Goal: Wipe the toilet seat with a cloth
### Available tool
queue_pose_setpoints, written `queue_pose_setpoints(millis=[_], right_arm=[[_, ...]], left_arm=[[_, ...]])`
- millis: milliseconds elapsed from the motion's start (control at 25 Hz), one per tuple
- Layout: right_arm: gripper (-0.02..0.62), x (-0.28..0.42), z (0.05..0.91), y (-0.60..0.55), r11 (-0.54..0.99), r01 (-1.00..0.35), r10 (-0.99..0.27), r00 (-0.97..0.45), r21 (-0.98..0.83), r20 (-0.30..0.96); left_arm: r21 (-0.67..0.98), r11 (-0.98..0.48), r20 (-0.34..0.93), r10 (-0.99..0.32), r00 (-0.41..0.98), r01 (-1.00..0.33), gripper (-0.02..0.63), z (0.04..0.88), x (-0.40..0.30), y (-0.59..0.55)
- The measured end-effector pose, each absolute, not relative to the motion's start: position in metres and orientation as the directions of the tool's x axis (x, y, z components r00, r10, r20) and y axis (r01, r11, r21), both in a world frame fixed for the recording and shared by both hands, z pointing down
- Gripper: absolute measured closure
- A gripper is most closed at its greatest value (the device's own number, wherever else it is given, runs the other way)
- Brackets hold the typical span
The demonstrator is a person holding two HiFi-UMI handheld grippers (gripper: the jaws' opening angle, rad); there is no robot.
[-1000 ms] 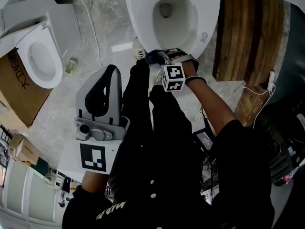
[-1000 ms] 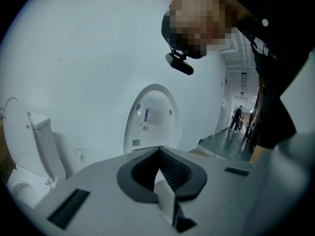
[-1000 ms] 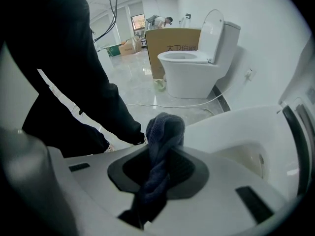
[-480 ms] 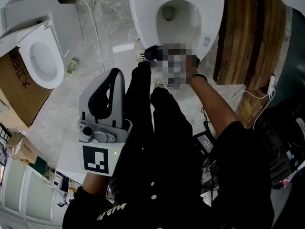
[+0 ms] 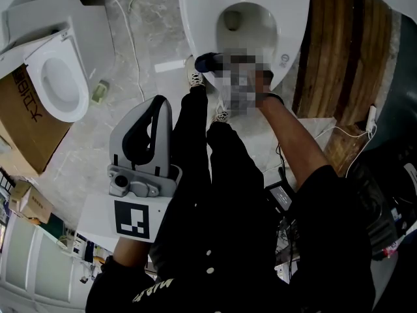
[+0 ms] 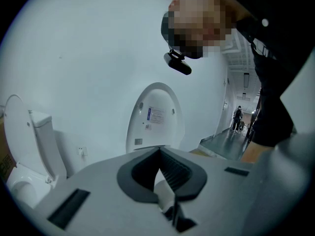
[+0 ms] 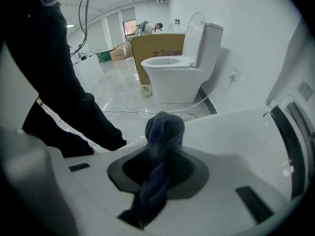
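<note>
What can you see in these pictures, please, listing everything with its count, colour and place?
toilet: one, white, straight ahead
second toilet: one, white, far left
cardboard box: one, brown, beside the second toilet
wooden planks: several, brown, right of the toilet
small object: one, pale green, floor near the second toilet
cloth: one, dark blue, at the toilet's front rim
person's legs: two, black trousers, centre
left gripper: one, grey, lower left, jaws together, empty
right gripper: one, grey, at the toilet's rim, jaws shut on the cloth
</note>
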State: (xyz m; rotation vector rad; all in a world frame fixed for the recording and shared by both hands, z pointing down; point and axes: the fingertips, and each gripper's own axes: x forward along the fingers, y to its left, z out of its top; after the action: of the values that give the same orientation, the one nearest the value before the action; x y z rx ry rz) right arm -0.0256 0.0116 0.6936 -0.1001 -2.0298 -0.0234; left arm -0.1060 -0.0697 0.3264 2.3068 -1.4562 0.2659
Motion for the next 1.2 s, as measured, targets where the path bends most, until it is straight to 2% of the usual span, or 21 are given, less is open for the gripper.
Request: queue_pose_setpoints(millis=[920, 1200], right_arm=[[0.509, -0.045, 0.691, -0.073, 0.999, -0.049, -0.034, -0.467, 0.012, 0.884], [0.509, -0.047, 0.689, -0.103, 0.99, -0.139, -0.081, -0.474, 0.017, 0.877]], left_arm=[[0.239, -0.356, 0.378, -0.823, 0.424, -0.903, 0.597, 0.334, -0.118, -0.071], [0.241, -0.355, 0.38, -0.822, 0.424, -0.903, 0.597, 0.336, -0.123, -0.071]])
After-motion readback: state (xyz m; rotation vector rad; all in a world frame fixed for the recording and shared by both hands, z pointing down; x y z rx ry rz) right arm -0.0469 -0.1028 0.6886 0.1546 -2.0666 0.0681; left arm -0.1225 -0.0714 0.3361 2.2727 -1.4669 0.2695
